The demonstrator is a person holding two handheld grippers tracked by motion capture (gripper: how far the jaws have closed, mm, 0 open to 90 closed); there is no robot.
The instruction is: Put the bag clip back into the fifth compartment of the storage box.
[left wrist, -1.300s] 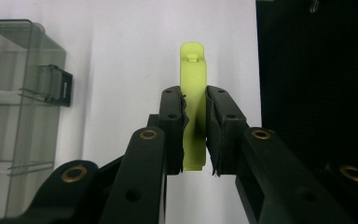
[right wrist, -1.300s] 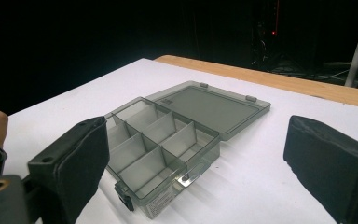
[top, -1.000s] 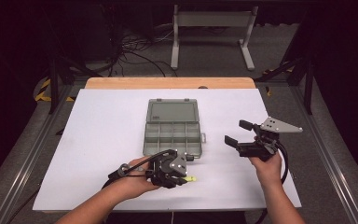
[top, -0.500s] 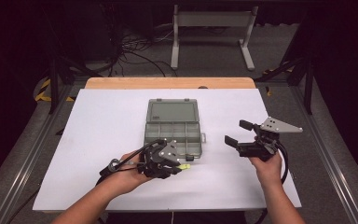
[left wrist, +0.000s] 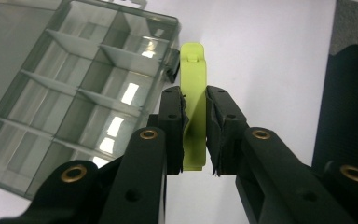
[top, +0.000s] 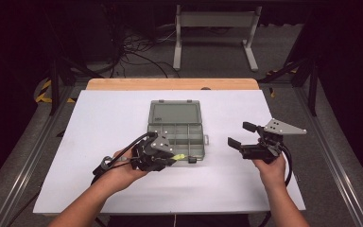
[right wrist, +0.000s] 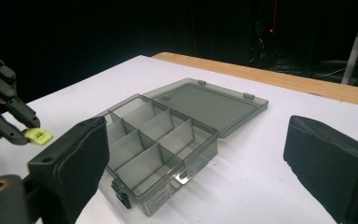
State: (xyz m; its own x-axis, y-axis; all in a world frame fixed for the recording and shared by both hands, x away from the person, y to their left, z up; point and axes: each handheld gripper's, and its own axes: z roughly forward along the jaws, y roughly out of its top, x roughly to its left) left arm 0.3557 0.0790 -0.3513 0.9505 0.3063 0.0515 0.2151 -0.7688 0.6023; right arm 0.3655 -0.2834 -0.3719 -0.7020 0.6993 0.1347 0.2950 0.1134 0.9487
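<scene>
A grey see-through compartment box [top: 176, 126] lies open mid-table, its lid flat on the far side and its several compartments [right wrist: 163, 135] bare. My left gripper [top: 172, 158] hovers at the box's near left corner, shut on a small yellow-green plastic piece [left wrist: 193, 79] that sticks out past the fingertips toward the box wall [left wrist: 74, 93]. In the right gripper view that piece [right wrist: 38, 136] shows at the far left. My right gripper [top: 240, 134] is held to the right of the box, its jaws wide open with nothing between them [right wrist: 205, 163].
The white board [top: 99, 142] covers the table, with a wooden edge [top: 170, 83] at the far side. A metal stand [top: 215, 28] and cables [top: 132, 52] lie on the floor beyond. The board's front edge is close under both hands.
My left gripper has carried the yellow-green piece away from the front edge and up to the box's near corner. The right gripper has stayed where it was.
</scene>
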